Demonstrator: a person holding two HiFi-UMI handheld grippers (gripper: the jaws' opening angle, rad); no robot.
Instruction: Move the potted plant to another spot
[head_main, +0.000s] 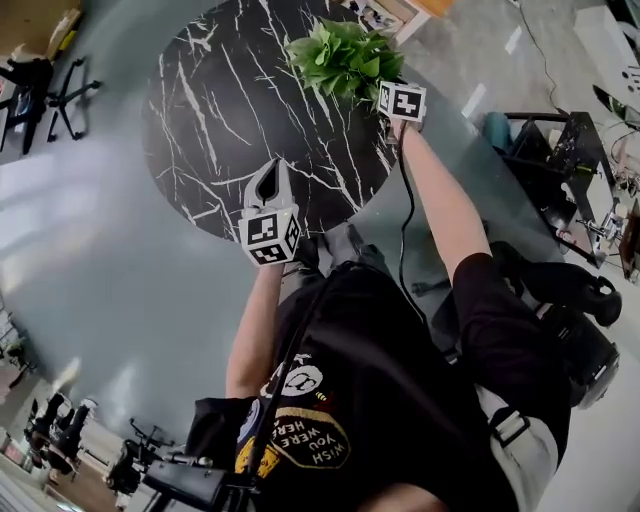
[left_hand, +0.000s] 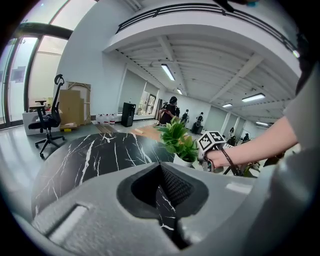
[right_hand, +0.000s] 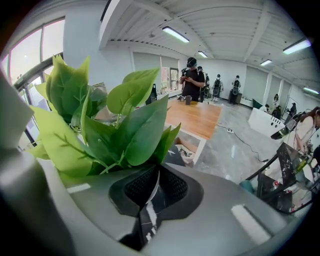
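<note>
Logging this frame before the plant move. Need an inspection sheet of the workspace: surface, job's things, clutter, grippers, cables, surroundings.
Surface: round black marble table with white veins, on a grey floor.
Job's things: potted plant, green leaves in a white pot, near the table's edge on the person's right.
Clutter: nothing seen on the table.
Grippers: right gripper shut on what looks like the pot's white rim; left gripper shut, empty, over the table's near side.
Cables: black cable runs from the right gripper down beside the forearm.
Surroundings: office chair, wooden table, people standing far off.
</note>
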